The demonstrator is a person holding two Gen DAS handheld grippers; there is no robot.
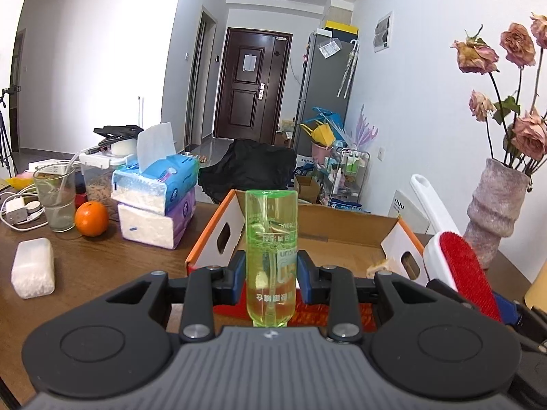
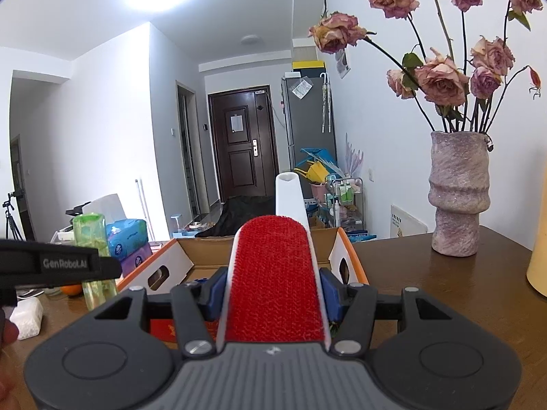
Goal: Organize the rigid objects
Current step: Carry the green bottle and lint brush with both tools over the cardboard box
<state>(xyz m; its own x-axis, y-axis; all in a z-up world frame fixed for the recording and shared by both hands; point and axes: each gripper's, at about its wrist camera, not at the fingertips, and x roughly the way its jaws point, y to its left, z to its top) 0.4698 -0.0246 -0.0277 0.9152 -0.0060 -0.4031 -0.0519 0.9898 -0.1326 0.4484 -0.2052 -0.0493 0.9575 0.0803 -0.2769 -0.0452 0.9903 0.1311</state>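
My left gripper [image 1: 271, 282] is shut on a clear green bottle [image 1: 271, 239] of yellowish liquid, held upside down just before the near wall of an open cardboard box [image 1: 342, 235]. My right gripper [image 2: 271, 292] is shut on a white lint brush [image 2: 275, 273] with a red pad, its handle pointing away over the same box [image 2: 201, 256]. In the left wrist view the brush [image 1: 465, 266] shows at the right. In the right wrist view the green bottle [image 2: 90, 235] and the left gripper's side show at the left.
On the wooden table [image 1: 89, 266] stand stacked tissue packs [image 1: 157, 201], an orange [image 1: 91, 219], a glass [image 1: 56, 201], a white packet [image 1: 33, 268] and cables. A textured vase [image 2: 458, 194] of dried roses stands right of the box. A yellow object [image 2: 538, 259] sits at the far right edge.
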